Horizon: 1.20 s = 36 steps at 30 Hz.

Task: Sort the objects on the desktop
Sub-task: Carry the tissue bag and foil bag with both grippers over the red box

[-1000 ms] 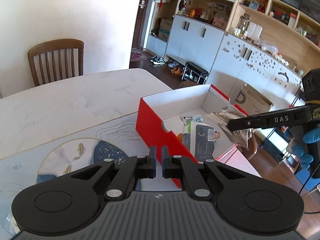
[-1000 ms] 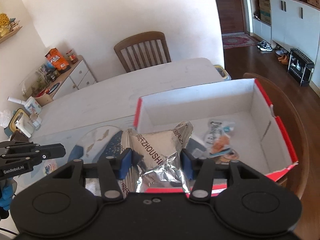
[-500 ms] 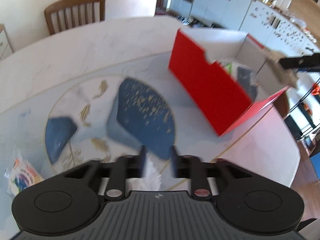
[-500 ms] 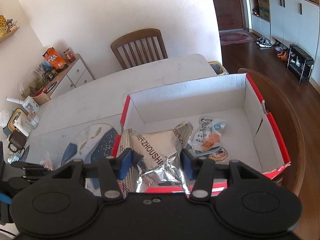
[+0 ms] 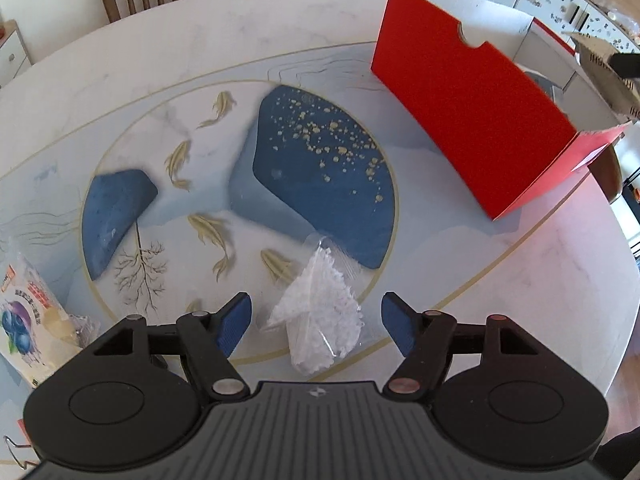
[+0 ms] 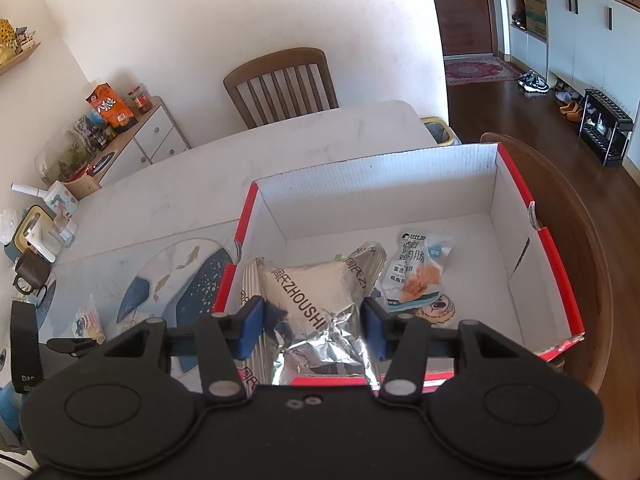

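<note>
My left gripper [image 5: 316,326] is open, its blue pads on either side of a clear bag of white crystals [image 5: 320,316] that lies on the table. My right gripper [image 6: 314,326] is shut on a silver foil packet [image 6: 320,312] and holds it over the near edge of the red box [image 6: 556,252]. Inside the box lie a light blue snack packet [image 6: 420,272] and a round brown item [image 6: 438,310]. The red box also shows in the left wrist view [image 5: 472,100] at the upper right.
A blueberry snack bag [image 5: 28,316] lies at the table's left edge. A wooden chair [image 6: 280,84] stands behind the table. A sideboard [image 6: 132,136] with jars and an orange box stands at the left. A kettle and mug [image 6: 30,264] stand on the table's left.
My left gripper swung down from the box to the table and opened around the clear bag of crystals. My right gripper moved the foil packet further over the box.
</note>
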Each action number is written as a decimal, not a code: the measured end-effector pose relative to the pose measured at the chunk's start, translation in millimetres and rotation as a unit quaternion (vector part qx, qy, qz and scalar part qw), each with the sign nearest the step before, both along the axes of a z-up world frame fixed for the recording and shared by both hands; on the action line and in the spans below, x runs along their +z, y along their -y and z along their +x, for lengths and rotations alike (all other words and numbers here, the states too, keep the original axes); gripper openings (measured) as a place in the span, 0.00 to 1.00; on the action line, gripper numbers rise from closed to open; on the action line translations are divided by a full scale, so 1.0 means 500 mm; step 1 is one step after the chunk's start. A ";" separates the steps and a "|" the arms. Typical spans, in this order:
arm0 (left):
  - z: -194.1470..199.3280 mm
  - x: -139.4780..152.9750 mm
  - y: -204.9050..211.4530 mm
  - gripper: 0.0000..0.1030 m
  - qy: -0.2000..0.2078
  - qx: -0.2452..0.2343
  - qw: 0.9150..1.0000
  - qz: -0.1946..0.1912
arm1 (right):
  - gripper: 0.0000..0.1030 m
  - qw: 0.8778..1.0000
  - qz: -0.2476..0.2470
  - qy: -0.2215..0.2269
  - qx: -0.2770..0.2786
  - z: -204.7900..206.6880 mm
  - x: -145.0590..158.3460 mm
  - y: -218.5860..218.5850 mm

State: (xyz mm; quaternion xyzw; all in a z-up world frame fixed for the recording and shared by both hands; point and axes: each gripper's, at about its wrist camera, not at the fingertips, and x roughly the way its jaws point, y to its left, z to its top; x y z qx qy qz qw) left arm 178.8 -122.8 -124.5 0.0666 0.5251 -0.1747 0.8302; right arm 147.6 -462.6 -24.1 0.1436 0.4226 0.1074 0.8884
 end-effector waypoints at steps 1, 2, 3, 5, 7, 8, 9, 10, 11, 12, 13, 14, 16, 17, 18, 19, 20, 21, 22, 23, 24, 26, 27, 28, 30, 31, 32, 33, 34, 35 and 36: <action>0.000 -0.003 0.001 0.69 0.000 0.000 1.000 0.000 | 0.50 1.000 -0.001 0.000 0.001 0.001 -0.001 0.003; 0.000 -0.005 0.001 0.69 -0.001 0.000 1.000 0.001 | 0.50 1.000 -0.001 0.000 0.001 0.001 -0.001 0.003; -0.001 -0.005 0.003 0.69 0.000 0.000 1.000 0.002 | 0.50 1.000 -0.001 0.000 0.001 0.002 -0.002 0.005; -0.001 -0.006 0.005 0.69 0.001 -0.001 1.000 0.003 | 0.50 1.000 -0.001 -0.001 0.000 0.002 -0.003 0.006; -0.002 -0.006 0.008 0.67 0.004 -0.002 1.000 0.005 | 0.50 1.000 -0.002 -0.002 0.000 0.003 -0.007 0.009; -0.003 -0.005 0.009 0.60 0.006 -0.003 1.000 0.006 | 0.50 1.000 -0.002 -0.003 0.000 0.005 -0.009 0.011; -0.003 -0.005 0.011 0.57 0.007 -0.003 1.000 0.008 | 0.50 1.000 -0.002 -0.004 0.001 0.007 -0.010 0.014; -0.003 -0.004 0.012 0.49 0.008 -0.003 1.000 0.009 | 0.50 1.000 -0.003 -0.005 0.001 0.007 -0.011 0.015; -0.004 -0.002 0.013 0.40 0.011 -0.003 1.000 0.013 | 0.50 1.000 -0.003 -0.005 0.000 0.009 -0.012 0.017; -0.003 -0.002 0.014 0.38 0.011 -0.004 1.000 0.013 | 0.50 1.000 -0.004 -0.005 0.000 0.010 -0.012 0.020; -0.002 -0.002 0.014 0.34 0.011 -0.004 1.000 0.012 | 0.50 1.000 -0.004 -0.005 -0.001 0.011 -0.012 0.021; -0.002 -0.001 0.013 0.32 0.010 -0.003 1.000 0.010 | 0.50 1.000 -0.004 -0.006 -0.001 0.012 -0.013 0.024; -0.003 0.001 0.013 0.29 0.013 0.002 1.000 0.012 | 0.50 1.000 -0.004 -0.006 -0.002 0.014 -0.014 0.028; -0.003 0.005 0.014 0.26 0.015 0.005 1.000 0.011 | 0.50 1.000 -0.005 -0.007 -0.002 0.015 -0.014 0.030; -0.003 0.009 0.014 0.25 0.015 0.007 1.000 0.008 | 0.50 1.000 -0.005 -0.007 -0.002 0.015 -0.014 0.032; -0.003 0.013 0.014 0.24 0.014 0.008 1.000 0.003 | 0.50 1.000 -0.006 -0.008 -0.003 0.016 -0.015 0.035; -0.002 0.020 0.015 0.24 0.015 0.010 1.000 -0.001 | 0.50 1.000 -0.006 -0.008 -0.003 0.017 -0.015 0.037; -0.002 0.029 0.018 0.24 0.016 0.011 1.000 -0.005 | 0.50 1.000 -0.006 -0.008 -0.004 0.017 -0.015 0.039; -0.001 0.037 0.020 0.24 0.017 0.012 1.000 -0.011 | 0.50 1.000 -0.007 -0.008 -0.004 0.018 -0.015 0.041; 0.000 0.048 0.023 0.24 0.018 0.012 1.000 -0.019 | 0.50 1.000 -0.007 -0.009 -0.005 0.019 -0.016 0.044; 0.001 0.060 0.027 0.24 0.020 0.011 0.999 -0.026 | 0.50 1.000 -0.007 -0.009 -0.006 0.020 -0.016 0.045; 0.003 0.088 0.039 0.24 0.029 0.007 0.999 -0.041 | 0.50 1.000 -0.007 -0.009 -0.007 0.022 -0.016 0.049; 0.004 0.099 0.046 0.24 0.034 0.004 0.998 -0.047 | 0.50 1.000 -0.007 -0.008 -0.008 0.022 -0.016 0.052; 0.005 0.115 0.055 0.24 0.040 0.000 0.998 -0.053 | 0.50 1.000 -0.007 -0.008 -0.009 0.023 -0.016 0.054; 0.008 0.138 0.071 0.24 0.048 -0.008 0.997 -0.065 | 0.50 1.000 -0.007 -0.008 -0.010 0.024 -0.016 0.059; 0.010 0.150 0.078 0.24 0.051 -0.012 0.996 -0.071 | 0.50 1.000 -0.006 -0.008 -0.011 0.025 -0.016 0.062; 0.013 0.161 0.087 0.24 0.055 -0.017 0.995 -0.077 | 0.50 1.000 -0.006 -0.008 -0.011 0.025 -0.017 0.064; 0.016 0.170 0.095 0.24 0.059 -0.023 0.995 -0.082 | 0.50 1.000 -0.006 -0.008 -0.013 0.026 -0.017 0.066; 0.018 0.179 0.104 0.24 0.062 -0.028 0.994 -0.084 | 0.50 1.000 -0.006 -0.008 -0.014 0.026 -0.018 0.069; 0.021 0.187 0.113 0.24 0.065 -0.034 0.993 -0.087 | 0.50 1.000 -0.005 -0.008 -0.014 0.026 -0.018 0.071; 0.024 0.193 0.122 0.24 0.067 -0.039 0.993 -0.090 | 0.50 1.000 -0.005 -0.008 -0.015 0.026 -0.019 0.074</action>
